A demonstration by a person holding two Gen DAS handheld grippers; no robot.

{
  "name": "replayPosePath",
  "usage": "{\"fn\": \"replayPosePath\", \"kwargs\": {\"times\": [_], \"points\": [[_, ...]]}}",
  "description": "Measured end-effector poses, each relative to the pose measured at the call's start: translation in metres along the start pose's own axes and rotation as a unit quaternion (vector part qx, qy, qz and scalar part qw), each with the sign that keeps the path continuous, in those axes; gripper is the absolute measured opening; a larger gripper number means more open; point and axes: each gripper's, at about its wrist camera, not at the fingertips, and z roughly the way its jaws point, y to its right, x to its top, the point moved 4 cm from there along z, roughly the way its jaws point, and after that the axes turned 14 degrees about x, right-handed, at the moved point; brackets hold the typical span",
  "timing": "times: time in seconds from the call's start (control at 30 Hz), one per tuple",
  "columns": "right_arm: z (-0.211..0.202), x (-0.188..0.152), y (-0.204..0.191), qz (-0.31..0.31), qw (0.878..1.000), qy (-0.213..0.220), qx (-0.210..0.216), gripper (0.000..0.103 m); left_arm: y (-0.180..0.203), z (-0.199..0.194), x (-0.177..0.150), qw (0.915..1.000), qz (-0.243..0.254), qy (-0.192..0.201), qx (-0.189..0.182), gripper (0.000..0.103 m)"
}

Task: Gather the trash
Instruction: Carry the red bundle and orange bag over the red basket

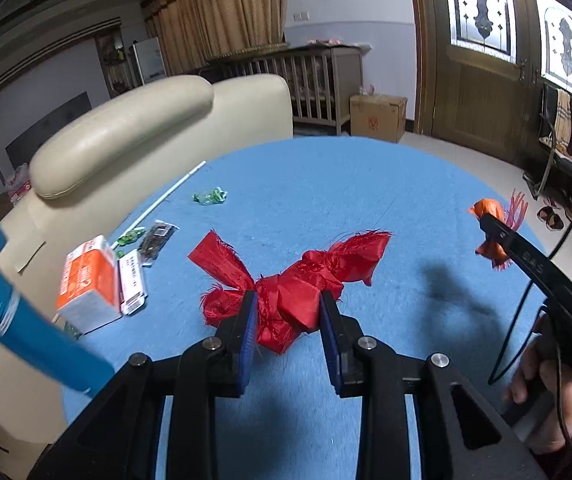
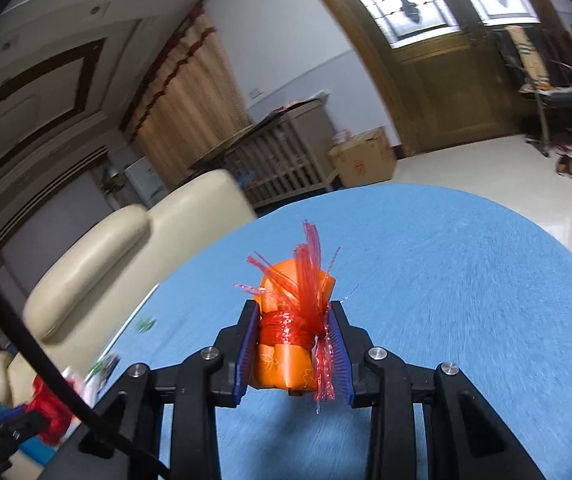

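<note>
Presently left gripper [image 1: 288, 312], angled down over the table [image 1: 366, 184], pinches red cloth [image 1: 286, 280]; right gripper [image 2: 294, 344], near the right edge, clamps an orange bundle [image 2: 283, 364].

No text reads clearly: print on the orange-and-white box [image 1: 89, 280] and cardboard carton [image 1: 378, 117] is too blurred.
</note>
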Motion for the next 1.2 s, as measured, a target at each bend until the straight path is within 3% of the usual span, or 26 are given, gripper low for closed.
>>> {"fn": "replayPosePath", "kwargs": {"times": [0.37,0.67,0.93,1.2], "points": [[-0.126,-0.013,-0.05,-0.077,0.992,-0.079,0.058,0.036,0.0,-0.058,-0.043,0.9996,-0.024,-0.002,-0.013,0.031],[-0.217,-0.033,-0.072,-0.098,0.986,-0.1,0.089,0.036,0.014,-0.114,-0.069,0.9994,-0.007,0.024,-0.024,0.031],[-0.266,-0.057,-0.07,-0.102,0.983,-0.123,0.088,0.036,0.027,-0.14,-0.078,0.9988,0.003,0.036,-0.035,0.031],[-0.288,-0.059,-0.057,-0.092,0.984,-0.131,0.081,0.036,0.042,-0.151,-0.081,0.9981,0.019,0.04,-0.043,0.031]]}}
